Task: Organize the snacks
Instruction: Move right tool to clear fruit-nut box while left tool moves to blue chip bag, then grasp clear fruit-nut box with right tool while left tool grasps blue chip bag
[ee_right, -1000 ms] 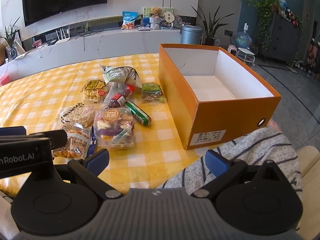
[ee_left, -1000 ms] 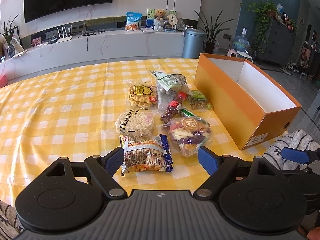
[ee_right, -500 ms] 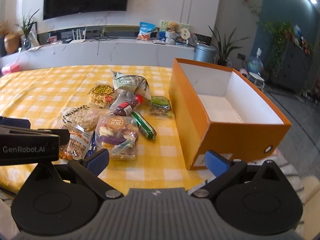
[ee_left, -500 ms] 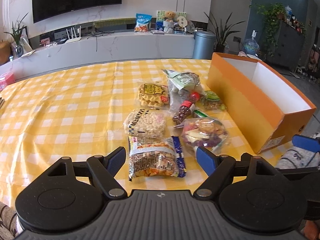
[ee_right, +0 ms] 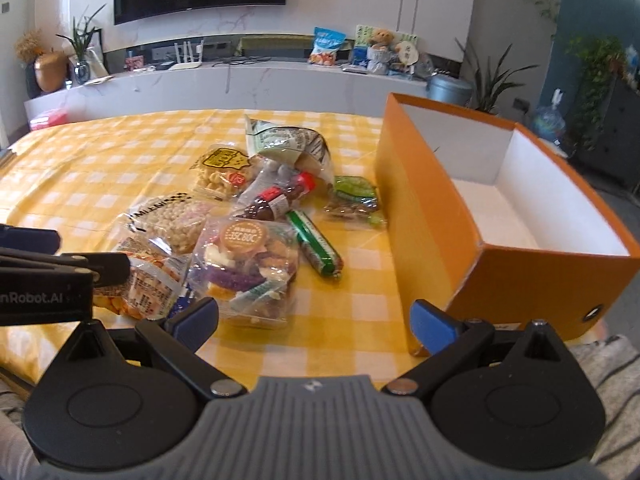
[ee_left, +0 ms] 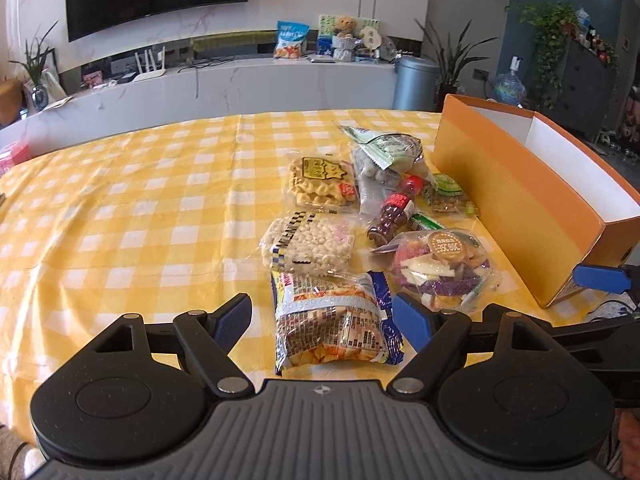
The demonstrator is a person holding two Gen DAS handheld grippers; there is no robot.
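**Pre-grasp: both grippers empty, snacks unsorted**

Step looks like approach to first pick; nothing is in the orange box [ee_right: 424,216] yet, its white floor bare, right half of the right wrist frame. Left gripper [ee_left: 322,318] has fingers wide apart, straddling the blue-edged cracker packet [ee_left: 334,322] at lower centre of the left wrist frame, not touching as far as I can tell. Right gripper [ee_right: 316,320] fingers also apart, holding nothing, low over the yellow checked tablecloth [ee_right: 100,168]. Other snacks cluster mid-frame just left of the box: mixed dried-fruit bag [ee_right: 246,266], green roll [ee_right: 316,244], puffed-ball pack [ee_left: 308,246]. Next move probably: lower left, close on cracker packet, carry right into box.
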